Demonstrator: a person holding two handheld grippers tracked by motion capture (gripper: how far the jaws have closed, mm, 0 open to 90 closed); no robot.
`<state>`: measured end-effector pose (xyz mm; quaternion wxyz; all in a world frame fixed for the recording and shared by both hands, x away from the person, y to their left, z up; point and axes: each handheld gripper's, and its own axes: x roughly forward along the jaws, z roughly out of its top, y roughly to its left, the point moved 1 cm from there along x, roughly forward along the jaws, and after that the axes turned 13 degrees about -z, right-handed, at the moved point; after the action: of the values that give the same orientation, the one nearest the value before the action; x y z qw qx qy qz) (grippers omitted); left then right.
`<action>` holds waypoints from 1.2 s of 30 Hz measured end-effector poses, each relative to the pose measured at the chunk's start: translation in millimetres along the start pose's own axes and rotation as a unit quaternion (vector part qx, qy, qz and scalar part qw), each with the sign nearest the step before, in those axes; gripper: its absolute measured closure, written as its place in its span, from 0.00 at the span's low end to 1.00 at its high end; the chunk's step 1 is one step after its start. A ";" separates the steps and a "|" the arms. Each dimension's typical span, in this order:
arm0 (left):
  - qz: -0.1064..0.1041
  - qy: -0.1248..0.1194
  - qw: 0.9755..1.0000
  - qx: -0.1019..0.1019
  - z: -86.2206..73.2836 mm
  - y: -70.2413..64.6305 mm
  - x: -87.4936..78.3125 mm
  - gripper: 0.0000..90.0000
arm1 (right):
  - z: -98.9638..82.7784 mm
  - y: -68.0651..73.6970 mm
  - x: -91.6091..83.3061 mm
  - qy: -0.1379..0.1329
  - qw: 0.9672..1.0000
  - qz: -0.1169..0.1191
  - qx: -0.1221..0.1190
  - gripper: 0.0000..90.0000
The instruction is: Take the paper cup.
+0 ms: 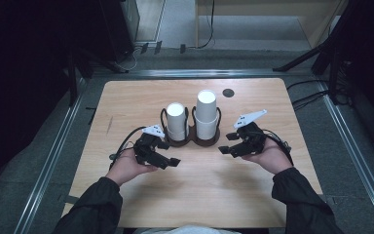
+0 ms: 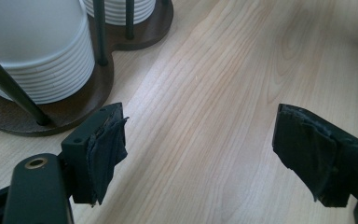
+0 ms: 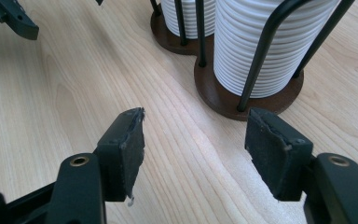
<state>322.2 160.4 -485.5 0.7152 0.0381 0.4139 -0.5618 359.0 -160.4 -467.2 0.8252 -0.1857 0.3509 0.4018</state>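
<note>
Both grippers' jaws are spread, empty. Advance the right gripper (image 1: 227,144) toward 11 o'clock, centring on the taller white paper-cup stack (image 1: 207,115) in the dark wire-and-wood holder (image 1: 193,142); hold the left gripper (image 1: 170,153) clear.

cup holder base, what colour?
Dark brown base, with black wire uprights around the white cups. Clearest in the right gripper view.

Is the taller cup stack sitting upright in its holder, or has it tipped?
Upright. The taller cup stack stands straight inside the holder, its rims level between the wire posts in the right gripper view; nothing leans on it.
</note>
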 end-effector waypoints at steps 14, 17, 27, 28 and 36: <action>0.006 -0.002 1.000 -0.002 -0.7 -3.1 -1.7 0.19 | 18.1 -19.5 -19.5 -0.001 1.000 0.005 0.014 0.39; 0.002 -0.001 1.000 -0.002 -0.5 -3.3 -1.2 0.19 | 22.3 -22.7 -22.7 0.006 1.000 0.004 0.012 0.38; -0.001 0.005 1.000 -0.001 -0.3 -3.8 0.6 0.19 | 44.5 -35.2 -33.0 0.016 1.000 0.013 -0.003 0.36; -0.001 0.005 1.000 -0.001 -0.3 -3.9 0.8 0.19 | 47.0 -35.6 -33.4 0.015 1.000 0.012 -0.006 0.35; -0.004 0.008 1.000 0.001 -0.2 -5.0 1.3 0.19 | 68.9 -40.1 -31.4 0.023 0.999 0.015 -0.036 0.33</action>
<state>317.9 157.6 -484.4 0.7095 0.0411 0.4192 -0.5649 406.9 -161.0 -396.2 0.8035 -0.2197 0.3577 0.4221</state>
